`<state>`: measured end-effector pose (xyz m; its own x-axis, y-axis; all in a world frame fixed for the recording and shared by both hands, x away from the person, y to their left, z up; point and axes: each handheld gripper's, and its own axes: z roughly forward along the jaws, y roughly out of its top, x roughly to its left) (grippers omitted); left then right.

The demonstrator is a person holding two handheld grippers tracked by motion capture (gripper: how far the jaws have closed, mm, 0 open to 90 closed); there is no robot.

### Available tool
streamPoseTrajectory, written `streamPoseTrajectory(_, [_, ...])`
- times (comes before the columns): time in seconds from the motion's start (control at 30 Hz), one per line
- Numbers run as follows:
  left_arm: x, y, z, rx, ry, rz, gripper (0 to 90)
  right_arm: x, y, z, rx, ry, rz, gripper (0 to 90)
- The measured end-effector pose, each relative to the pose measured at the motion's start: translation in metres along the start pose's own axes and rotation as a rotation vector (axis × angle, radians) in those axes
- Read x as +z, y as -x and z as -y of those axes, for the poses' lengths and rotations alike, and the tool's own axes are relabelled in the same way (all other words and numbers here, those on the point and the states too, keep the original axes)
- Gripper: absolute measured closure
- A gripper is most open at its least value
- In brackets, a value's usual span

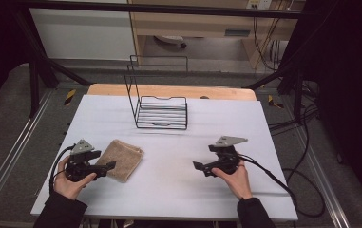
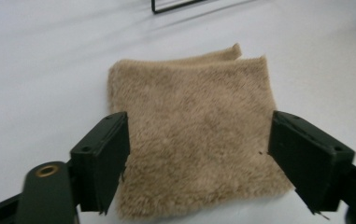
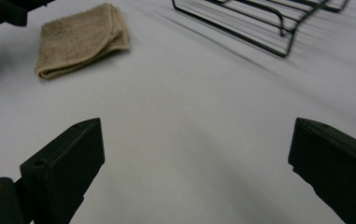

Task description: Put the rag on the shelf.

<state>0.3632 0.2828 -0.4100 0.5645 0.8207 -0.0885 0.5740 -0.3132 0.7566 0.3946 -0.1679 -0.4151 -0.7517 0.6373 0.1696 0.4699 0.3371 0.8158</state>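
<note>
Jaws of the left gripper (image 2: 199, 154) stand released, spread to either side of the folded tan terry towel (image 2: 194, 135), pads clear of the pile; the right gripper (image 3: 194, 163) is likewise released over bare table. The towel lies flat on the white table (image 1: 169, 185), at about eight o'clock from the centre in the high view. At twelve o'clock stands the black wire rack (image 1: 162, 111). The fold looks finished; next, probably, comes a fresh pinch on the towel's edge to lift it toward the rack.
</note>
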Motion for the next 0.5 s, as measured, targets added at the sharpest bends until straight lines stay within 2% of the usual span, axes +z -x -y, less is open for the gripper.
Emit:
streamPoseTrajectory(0.1, [0.0, -0.006, 0.006, -0.027, -0.01, 0.01, 16.6, 0.024, -0.013, -0.021, -0.021, -0.003, -0.007, 4.6])
streamPoseTrajectory(0.13, [0.0, -0.009, 0.007, -0.03, -0.01, 0.01, 16.6, 0.024, -0.013, -0.021, -0.021, -0.003, -0.007, 4.6])
streamPoseTrajectory(0.17, [-0.001, -0.011, 0.008, -0.038, -0.008, 0.012, 15.7, 0.041, -0.022, -0.035, -0.031, -0.009, -0.019, 4.8])
streamPoseTrajectory(0.2, [-0.002, -0.012, 0.009, -0.041, -0.003, 0.012, 15.7, 0.041, -0.022, -0.035, -0.031, -0.009, -0.019, 4.8])
streamPoseTrajectory(0.23, [-0.002, -0.014, 0.01, -0.046, 0.0, 0.013, 15.0, 0.06, -0.031, -0.047, -0.037, -0.022, -0.028, 5.4])
streamPoseTrajectory(0.3, [-0.002, -0.017, 0.012, -0.049, 0.002, 0.011, 13.8, 0.079, -0.039, -0.058, -0.046, -0.035, -0.038, 6.9])
streamPoseTrajectory(0.33, [-0.003, -0.018, 0.014, -0.055, 0.002, 0.012, 13.8, 0.079, -0.039, -0.058, -0.046, -0.035, -0.038, 6.9])
streamPoseTrajectory(0.37, [-0.003, -0.02, 0.014, -0.058, 0.004, 0.01, 13.6, 0.098, -0.047, -0.065, -0.064, -0.052, -0.059, 9.7])
streamPoseTrajectory(0.4, [-0.003, -0.022, 0.015, -0.06, 0.008, 0.007, 13.5, 0.107, -0.051, -0.068, -0.075, -0.063, -0.067, 10.9])
streamPoseTrajectory(0.43, [-0.003, -0.023, 0.016, -0.065, 0.011, 0.008, 13.5, 0.107, -0.051, -0.068, -0.075, -0.063, -0.067, 10.9])
streamPoseTrajectory(0.47, [-0.004, -0.024, 0.017, -0.071, 0.014, 0.006, 13.5, 0.126, -0.057, -0.073, -0.091, -0.082, -0.076, 13.3])
streamPoseTrajectory(0.5, [-0.005, -0.026, 0.018, -0.074, 0.016, 0.006, 13.6, 0.135, -0.06, -0.075, -0.092, -0.087, -0.081, 15.3])
